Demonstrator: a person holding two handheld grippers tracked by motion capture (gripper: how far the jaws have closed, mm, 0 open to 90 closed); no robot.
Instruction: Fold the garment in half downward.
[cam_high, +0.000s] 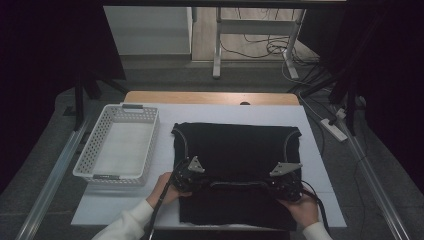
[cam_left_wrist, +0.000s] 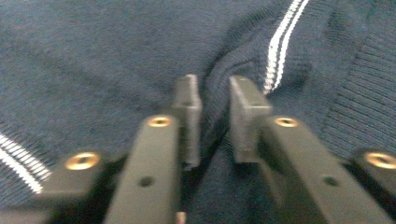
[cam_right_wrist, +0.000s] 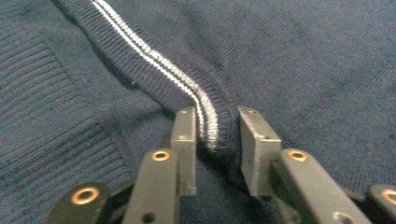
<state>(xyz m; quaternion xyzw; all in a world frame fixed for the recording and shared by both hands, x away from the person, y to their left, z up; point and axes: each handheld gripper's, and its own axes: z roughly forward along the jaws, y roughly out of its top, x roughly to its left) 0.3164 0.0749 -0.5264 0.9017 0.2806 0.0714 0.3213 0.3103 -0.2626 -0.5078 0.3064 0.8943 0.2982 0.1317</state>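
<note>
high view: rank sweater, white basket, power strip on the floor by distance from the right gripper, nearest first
1. Navy sweater: in contact; the right gripper pinches its striped trim at the near right.
2. Power strip: on the floor past the table's right edge, farther back.
3. White basket: across the table at the left edge, beyond the left gripper.

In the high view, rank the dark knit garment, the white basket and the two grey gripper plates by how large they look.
1. Dark navy knit garment with white-striped trim, largest.
2. White perforated plastic basket.
3. Grey three-cornered plates on the left hand-held gripper and right hand-held gripper: these two look alike, so they are unranked.
</note>
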